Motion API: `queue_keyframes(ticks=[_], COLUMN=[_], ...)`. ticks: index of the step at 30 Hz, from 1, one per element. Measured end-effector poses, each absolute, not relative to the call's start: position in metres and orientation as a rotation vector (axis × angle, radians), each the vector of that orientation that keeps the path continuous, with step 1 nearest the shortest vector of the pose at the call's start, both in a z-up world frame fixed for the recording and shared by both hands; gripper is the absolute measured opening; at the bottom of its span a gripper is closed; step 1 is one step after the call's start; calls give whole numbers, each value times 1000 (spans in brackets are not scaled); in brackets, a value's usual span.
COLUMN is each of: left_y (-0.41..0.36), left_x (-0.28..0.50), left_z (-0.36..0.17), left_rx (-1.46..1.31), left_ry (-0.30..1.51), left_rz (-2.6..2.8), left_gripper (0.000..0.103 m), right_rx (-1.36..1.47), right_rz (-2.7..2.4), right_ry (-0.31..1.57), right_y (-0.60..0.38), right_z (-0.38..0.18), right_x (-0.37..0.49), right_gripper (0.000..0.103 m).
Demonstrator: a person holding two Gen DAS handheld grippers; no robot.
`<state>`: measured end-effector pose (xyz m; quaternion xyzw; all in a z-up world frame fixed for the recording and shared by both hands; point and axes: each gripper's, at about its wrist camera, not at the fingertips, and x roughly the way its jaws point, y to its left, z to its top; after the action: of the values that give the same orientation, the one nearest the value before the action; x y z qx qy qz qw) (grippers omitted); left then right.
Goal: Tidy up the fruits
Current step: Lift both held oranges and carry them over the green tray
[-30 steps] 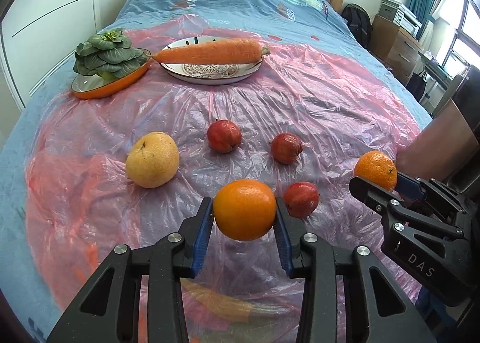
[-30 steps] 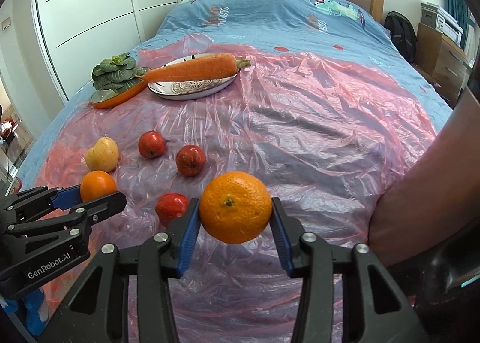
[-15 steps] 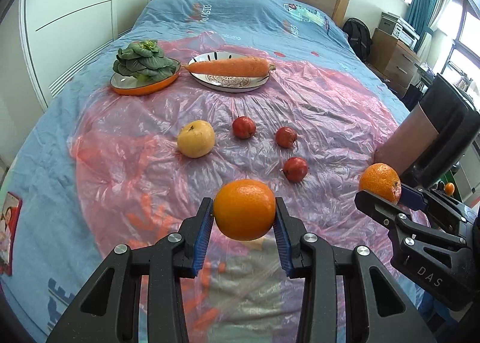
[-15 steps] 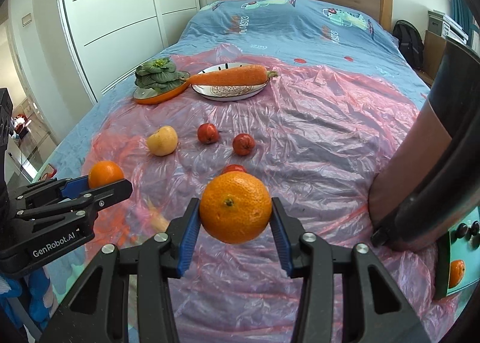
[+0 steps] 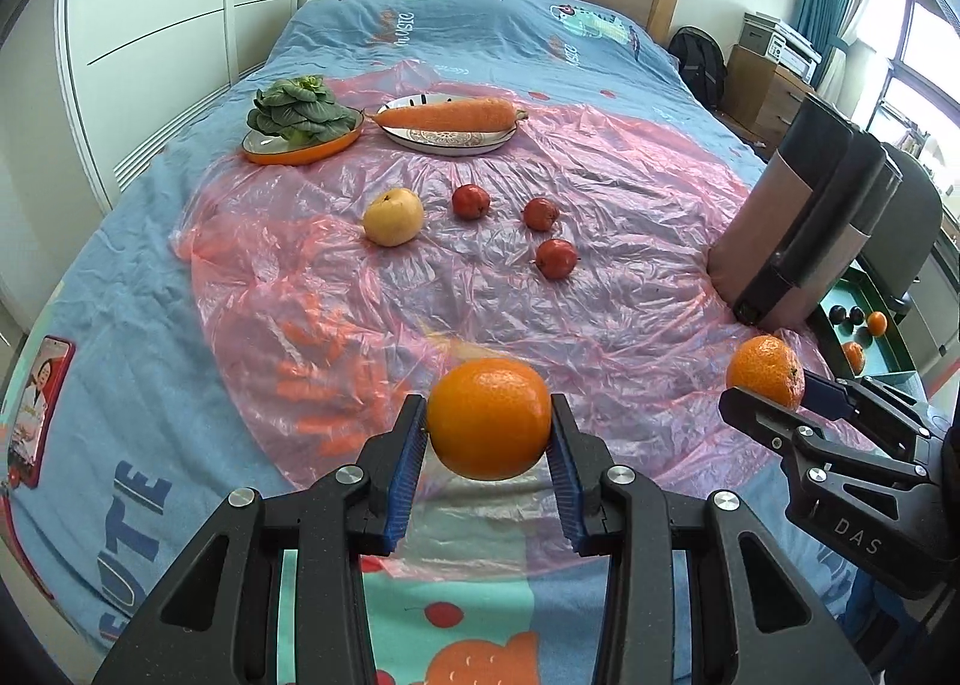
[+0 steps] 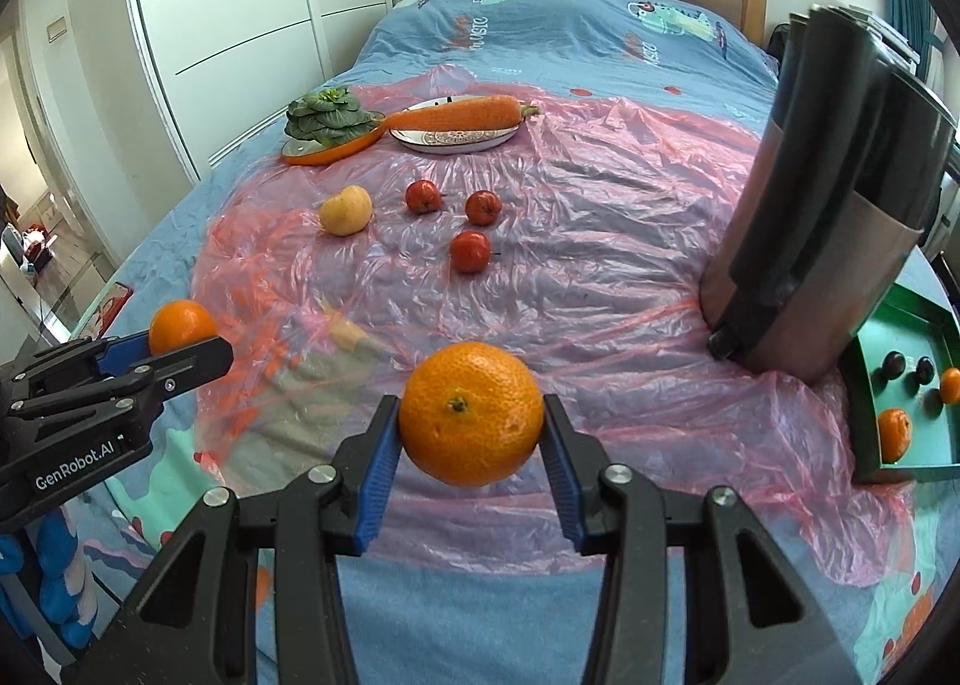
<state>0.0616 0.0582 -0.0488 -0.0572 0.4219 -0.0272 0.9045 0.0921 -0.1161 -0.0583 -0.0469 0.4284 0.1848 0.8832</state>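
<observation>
My left gripper [image 5: 489, 442] is shut on a smooth orange [image 5: 489, 418], held above the near end of the bed. My right gripper [image 6: 471, 433] is shut on a dimpled tangerine [image 6: 471, 412]; it shows in the left wrist view too, at the right, as the tangerine [image 5: 767, 370]. On the pink plastic sheet [image 5: 600, 289] further up the bed lie a yellow pear [image 5: 393, 216] and three small red fruits [image 5: 556, 258]. A green tray [image 6: 900, 385] at the right edge holds two oranges and two dark fruits.
An orange dish of green leafy vegetable [image 5: 300, 115] and a white plate with a carrot [image 5: 450, 115] sit at the far end of the sheet. A brown and black chair back [image 6: 828, 217] stands beside the tray. White wardrobe doors line the left wall.
Both grippers, each still holding its fruit, have drawn back from the fruits toward the foot of the bed and risen a little. The green tray has come into view at the right.
</observation>
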Motion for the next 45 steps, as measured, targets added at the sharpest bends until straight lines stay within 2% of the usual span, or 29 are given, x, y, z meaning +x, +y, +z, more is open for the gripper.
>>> queue_keyframes(ticks=[18,45], left_y=[4,-162], left_x=[26,43], left_z=[-24,-24], left_rx=[-32,172], left_ry=[846,909], left_rz=[-114,-358], left_gripper=[34,34], right_rx=[-23,220], right_rz=[289,34], right_ry=[839,793], right_y=[-196,-383], right_z=[-42,-60], right_x=[50,47], right_gripper=[58,58])
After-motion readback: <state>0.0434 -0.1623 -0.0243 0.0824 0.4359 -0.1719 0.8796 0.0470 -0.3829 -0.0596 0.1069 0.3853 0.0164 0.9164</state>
